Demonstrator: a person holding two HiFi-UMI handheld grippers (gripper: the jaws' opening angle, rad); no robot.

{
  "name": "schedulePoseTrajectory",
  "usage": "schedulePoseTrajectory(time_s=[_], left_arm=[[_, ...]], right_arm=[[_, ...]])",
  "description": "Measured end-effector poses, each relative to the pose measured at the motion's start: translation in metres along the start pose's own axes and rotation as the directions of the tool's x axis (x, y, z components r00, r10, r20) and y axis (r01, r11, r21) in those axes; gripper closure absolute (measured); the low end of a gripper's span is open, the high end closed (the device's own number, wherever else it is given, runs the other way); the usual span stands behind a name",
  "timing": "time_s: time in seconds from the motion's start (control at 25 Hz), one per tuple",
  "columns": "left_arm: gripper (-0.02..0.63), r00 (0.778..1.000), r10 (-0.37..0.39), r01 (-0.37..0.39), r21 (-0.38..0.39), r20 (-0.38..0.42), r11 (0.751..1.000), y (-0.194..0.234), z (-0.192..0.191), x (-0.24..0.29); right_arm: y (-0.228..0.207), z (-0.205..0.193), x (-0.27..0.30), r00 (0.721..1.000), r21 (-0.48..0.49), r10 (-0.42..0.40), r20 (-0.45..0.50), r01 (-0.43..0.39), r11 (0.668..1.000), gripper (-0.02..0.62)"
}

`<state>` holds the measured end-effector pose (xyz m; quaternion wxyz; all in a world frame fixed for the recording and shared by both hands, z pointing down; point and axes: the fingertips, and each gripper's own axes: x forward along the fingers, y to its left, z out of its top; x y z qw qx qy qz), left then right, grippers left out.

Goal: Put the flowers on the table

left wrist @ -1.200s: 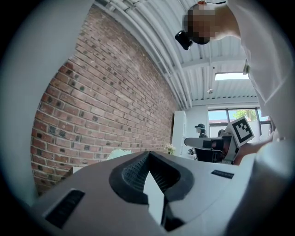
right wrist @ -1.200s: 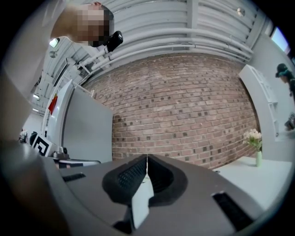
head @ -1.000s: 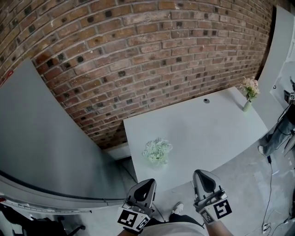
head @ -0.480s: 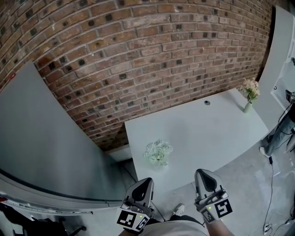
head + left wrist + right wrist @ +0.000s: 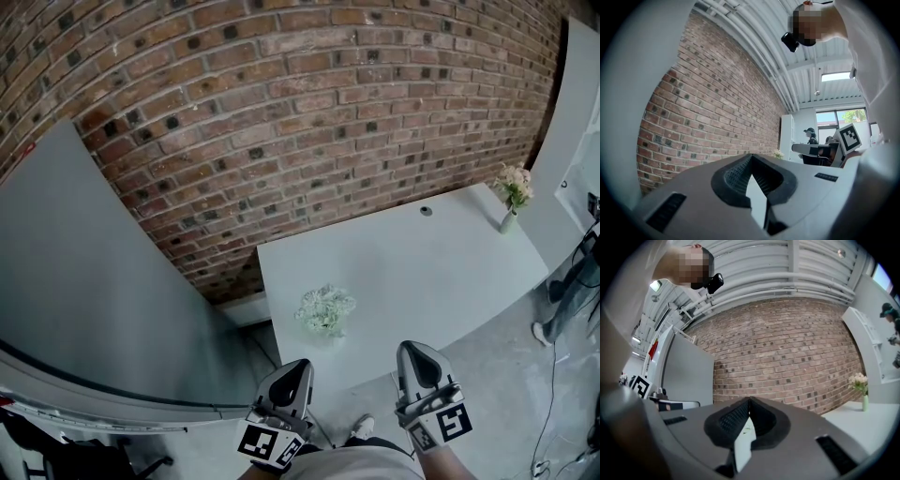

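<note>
Red-brown brick wall [image 5: 281, 112] across the back, with a pale grey-green tabletop [image 5: 422, 272] set against it. Bunch of white flowers [image 5: 325, 309] resting on the tabletop near its near left corner, just inside the front edge; whether in a holder or loose, not to be told from above. Slim vase of cream and pink flowers [image 5: 512, 192] upright at the far right corner, well apart from the white flowers. Small dark round hole [image 5: 427, 211] in the tabletop close to the wall. Flat grey panel [image 5: 84, 281] at the left, grey floor [image 5: 506, 375] at the lower right.

Left hand-held gripper [image 5: 296, 370] and right hand-held gripper [image 5: 413, 353] side by side short of the tabletop's front edge, both pointing toward it, neither touching the white flowers. Left hand-held gripper [image 5: 751, 156] in its own view: jaws closed tip to tip, nothing between the ribbed pads. Right hand-held gripper [image 5: 749, 401] likewise closed and empty, the vase of cream and pink flowers [image 5: 860, 383] far off at the right.
</note>
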<state>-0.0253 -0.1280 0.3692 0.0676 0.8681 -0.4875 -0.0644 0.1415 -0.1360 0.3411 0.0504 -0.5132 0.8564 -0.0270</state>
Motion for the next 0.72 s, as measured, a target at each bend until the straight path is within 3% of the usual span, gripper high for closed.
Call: schedulePoseTrajectory(time_s=[0.44,0.72], left_arm=[[0.598,1.0,-0.008,0.008,0.007,0.024,1.0,-0.001,0.005,0.005],[0.598,1.0,0.003,-0.004,0.002,0.019,1.0,0.005,0.007,0.001]], right_arm=[[-0.008,0.006,0.0,1.0,-0.023,-0.013,0.014,0.013,1.0,0.578],[0.002,0.011,0.009,0.999,0.008,0.022,0.032,-0.022,1.0,0.578]])
